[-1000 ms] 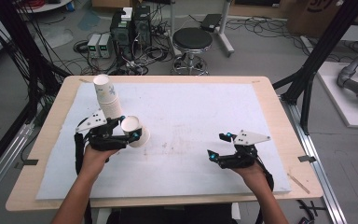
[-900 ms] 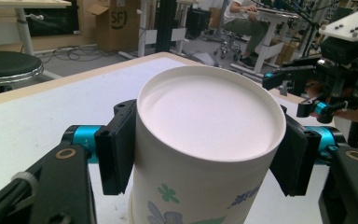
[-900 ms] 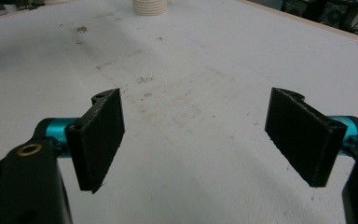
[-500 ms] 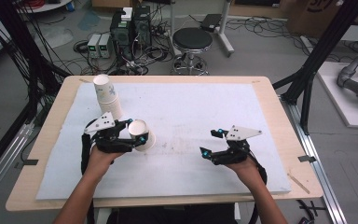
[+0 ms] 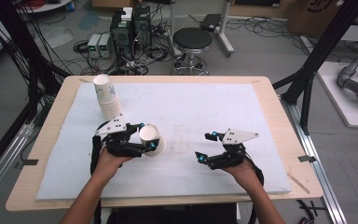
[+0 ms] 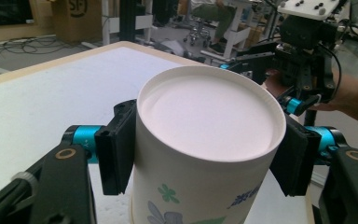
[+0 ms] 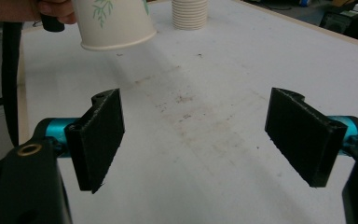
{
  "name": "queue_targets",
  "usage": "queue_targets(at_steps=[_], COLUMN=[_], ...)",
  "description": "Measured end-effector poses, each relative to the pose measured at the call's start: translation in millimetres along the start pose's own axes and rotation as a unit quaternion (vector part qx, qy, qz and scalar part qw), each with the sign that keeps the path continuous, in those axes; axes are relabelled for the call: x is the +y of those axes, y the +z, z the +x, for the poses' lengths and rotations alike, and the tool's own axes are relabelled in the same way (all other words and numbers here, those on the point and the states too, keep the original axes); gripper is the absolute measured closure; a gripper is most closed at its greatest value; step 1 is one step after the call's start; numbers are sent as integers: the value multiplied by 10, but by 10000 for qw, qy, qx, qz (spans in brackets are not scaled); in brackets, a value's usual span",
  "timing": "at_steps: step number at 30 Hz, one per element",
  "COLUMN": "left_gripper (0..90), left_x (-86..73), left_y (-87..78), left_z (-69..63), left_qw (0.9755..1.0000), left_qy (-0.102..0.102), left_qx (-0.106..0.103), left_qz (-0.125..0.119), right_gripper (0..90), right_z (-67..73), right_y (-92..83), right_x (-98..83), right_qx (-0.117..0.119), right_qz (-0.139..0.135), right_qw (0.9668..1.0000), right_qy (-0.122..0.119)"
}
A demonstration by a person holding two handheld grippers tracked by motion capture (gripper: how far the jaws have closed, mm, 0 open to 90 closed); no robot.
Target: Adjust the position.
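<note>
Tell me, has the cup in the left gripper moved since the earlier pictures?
Yes. The cup has moved right, away from the cup stack, toward the table's middle.

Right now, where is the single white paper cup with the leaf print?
In the high view, the white paper cup sits left of centre, clamped in the left gripper, near the cup stack.

The paper cup [image 6: 205,154] is white, its upturned base faintly pinkish, with a green flower, a bluish leaf and blue marks printed low on its wall; the right gripper view shows green leaf sprigs on it. Beyond the cup, the stack of cups [image 5: 107,95] is off-white with a faint blue print. The left gripper [image 5: 142,138] and right gripper [image 5: 204,145] are black with turquoise joints beside the jaws and pale grey top plates. The surface [image 5: 261,100] is light wood under a white mat [image 5: 205,107], which bears brownish smudges beside the cup.
</note>
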State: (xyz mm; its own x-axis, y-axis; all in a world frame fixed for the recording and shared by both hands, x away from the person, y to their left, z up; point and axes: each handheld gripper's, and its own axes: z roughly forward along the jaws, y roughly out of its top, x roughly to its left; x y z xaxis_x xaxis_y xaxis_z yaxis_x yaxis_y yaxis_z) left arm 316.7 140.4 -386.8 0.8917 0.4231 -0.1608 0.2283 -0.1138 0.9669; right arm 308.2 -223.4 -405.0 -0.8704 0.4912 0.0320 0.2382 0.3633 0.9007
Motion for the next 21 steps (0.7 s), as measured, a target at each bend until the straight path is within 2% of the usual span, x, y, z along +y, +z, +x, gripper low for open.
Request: queue_targets(at_steps=[5, 14, 21], left_gripper=[331, 331, 331], left_x=[9, 0, 11], left_y=[91, 205, 266], left_z=[-59, -116, -140], left_qw=[9998, 9985, 9972], left_qy=[59, 126, 116], left_qx=[-156, -470, -698], left_qz=[93, 260, 240], right_gripper=[201, 202, 201], right_z=[39, 128, 195], right_y=[13, 93, 173], right_x=[17, 51, 93], right_qx=[78, 361, 551], right_qz=[-27, -38, -59], right_qw=[10000, 9993, 9984], right_qy=[-56, -70, -123])
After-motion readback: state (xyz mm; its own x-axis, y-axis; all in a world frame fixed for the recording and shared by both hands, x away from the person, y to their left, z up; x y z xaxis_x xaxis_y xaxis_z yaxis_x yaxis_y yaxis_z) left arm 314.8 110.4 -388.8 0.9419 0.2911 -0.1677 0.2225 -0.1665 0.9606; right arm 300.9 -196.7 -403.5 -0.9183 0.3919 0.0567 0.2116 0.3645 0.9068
